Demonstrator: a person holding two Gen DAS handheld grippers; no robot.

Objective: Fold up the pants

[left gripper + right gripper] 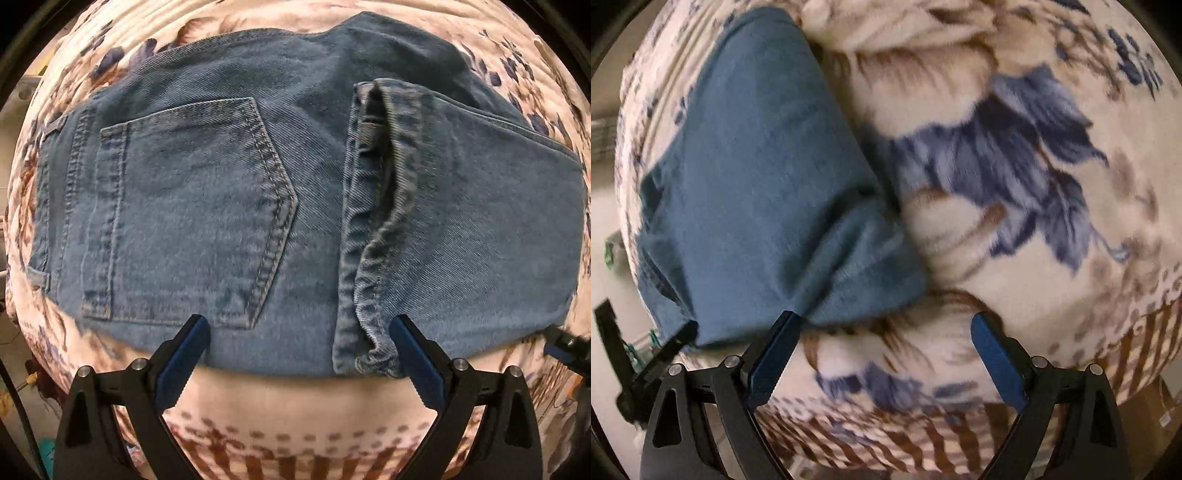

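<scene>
Left wrist view looks straight down on the blue jeans [295, 192], folded over on a floral blanket [295, 398], back pocket [192, 210] up and the hemmed leg ends [369, 229] laid across the seat. The left gripper [299, 328] hangs spread wide above the near edge of the denim, nothing between its blue pads [184, 358]. In the right wrist view, blurred, the right gripper [886, 325] is also released, jaws wide over the blanket [997, 184], with the folded jeans [757, 184] just beside its left finger; whether that fingertip touches the cloth is unclear.
</scene>
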